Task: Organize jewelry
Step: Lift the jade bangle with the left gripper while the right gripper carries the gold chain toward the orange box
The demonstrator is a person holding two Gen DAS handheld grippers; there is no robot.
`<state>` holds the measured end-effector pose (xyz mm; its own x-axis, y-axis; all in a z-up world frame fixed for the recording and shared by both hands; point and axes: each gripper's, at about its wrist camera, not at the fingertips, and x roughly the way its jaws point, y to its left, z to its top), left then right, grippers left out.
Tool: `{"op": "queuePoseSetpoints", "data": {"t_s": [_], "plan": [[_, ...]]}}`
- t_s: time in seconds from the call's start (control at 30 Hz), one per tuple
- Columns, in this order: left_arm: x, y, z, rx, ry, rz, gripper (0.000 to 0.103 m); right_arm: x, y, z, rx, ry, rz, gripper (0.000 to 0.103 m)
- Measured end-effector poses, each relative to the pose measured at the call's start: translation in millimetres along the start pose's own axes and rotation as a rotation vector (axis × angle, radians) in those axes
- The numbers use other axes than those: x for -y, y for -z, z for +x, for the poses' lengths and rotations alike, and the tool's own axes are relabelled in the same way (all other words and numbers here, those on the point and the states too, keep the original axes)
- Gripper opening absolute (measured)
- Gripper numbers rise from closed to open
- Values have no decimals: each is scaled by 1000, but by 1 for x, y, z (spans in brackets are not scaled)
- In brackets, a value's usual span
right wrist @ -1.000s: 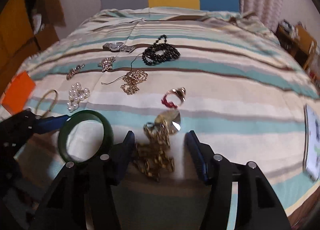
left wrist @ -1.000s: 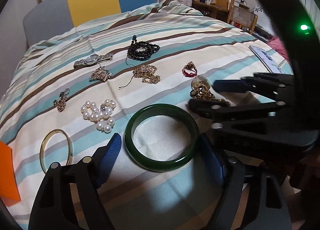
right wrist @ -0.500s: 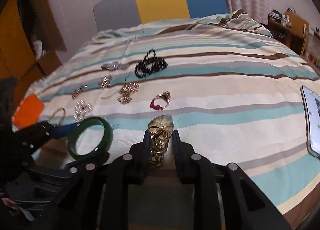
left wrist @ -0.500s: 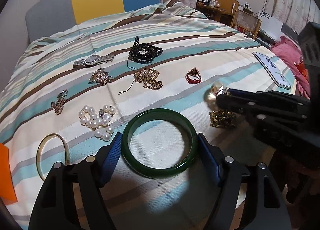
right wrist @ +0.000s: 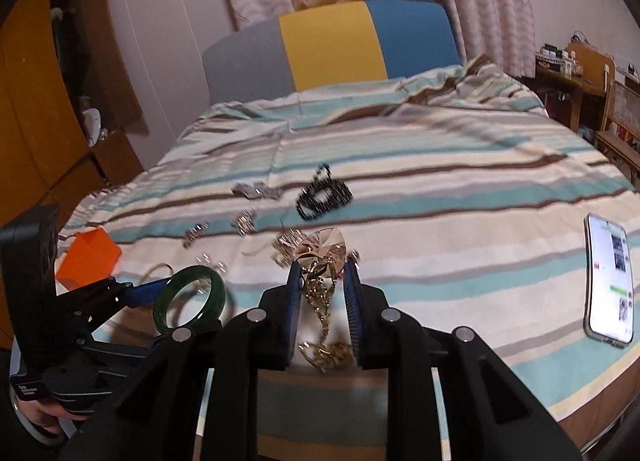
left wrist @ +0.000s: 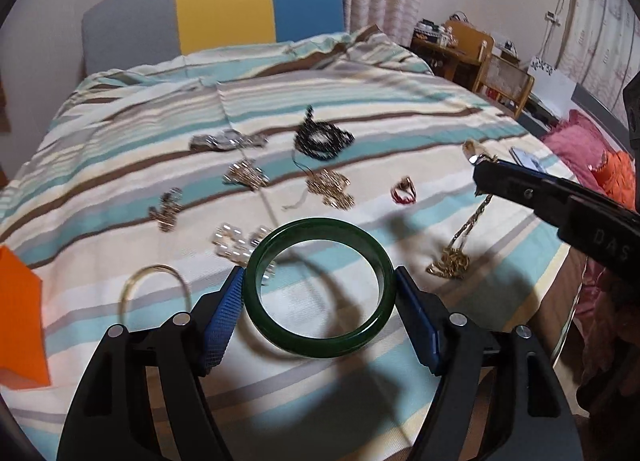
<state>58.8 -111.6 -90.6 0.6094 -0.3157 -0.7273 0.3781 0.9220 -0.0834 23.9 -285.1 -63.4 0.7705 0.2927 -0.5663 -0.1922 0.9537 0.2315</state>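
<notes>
My left gripper (left wrist: 320, 297) is shut on a dark green bangle (left wrist: 320, 288) and holds it above the striped bed cover (left wrist: 360, 109); the bangle also shows in the right wrist view (right wrist: 188, 301). My right gripper (right wrist: 320, 277) is shut on a gold necklace (right wrist: 320, 281) with a large crystal pendant (right wrist: 322, 247). Its chain (left wrist: 460, 245) hangs down to the cover at the right of the left wrist view. Other jewelry lies on the cover: black beads (left wrist: 324, 139), a watch (left wrist: 228, 141), a red ring (left wrist: 404, 195), pearls (left wrist: 236, 241), a thin gold bangle (left wrist: 156, 289).
A phone (right wrist: 610, 281) lies near the bed's right edge. An orange box (right wrist: 88, 257) sits at the left edge. A grey, yellow and blue headboard (left wrist: 224, 17) stands behind. A wooden desk and chair (left wrist: 472, 53) are at the far right.
Both grippers have risen. The left one has lifted the green bangle off the cover. The right one has lifted the gold necklace, whose chain now trails down to the bed.
</notes>
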Motion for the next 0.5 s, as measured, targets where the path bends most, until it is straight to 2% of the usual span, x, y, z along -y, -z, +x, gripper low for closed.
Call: {"op": "queuePoseSetpoints", "data": {"t_s": [0.37,0.43,0.47,0.5], "plan": [[-44,-21,-60,97,-65,-65,73,-52,-56,-36,105,-87,-100,20],[-53,-23,-72,110,-86,-69,73,-64,-67,-41,117,-111,-116,17],[-60,-25,-78,115,-96,-77,73,-73,-75,-43,125,-130,-135,0],[-69,-27,-86,124,-104,-89,73,-81,-81,-46,135,-140,-149,0]]}}
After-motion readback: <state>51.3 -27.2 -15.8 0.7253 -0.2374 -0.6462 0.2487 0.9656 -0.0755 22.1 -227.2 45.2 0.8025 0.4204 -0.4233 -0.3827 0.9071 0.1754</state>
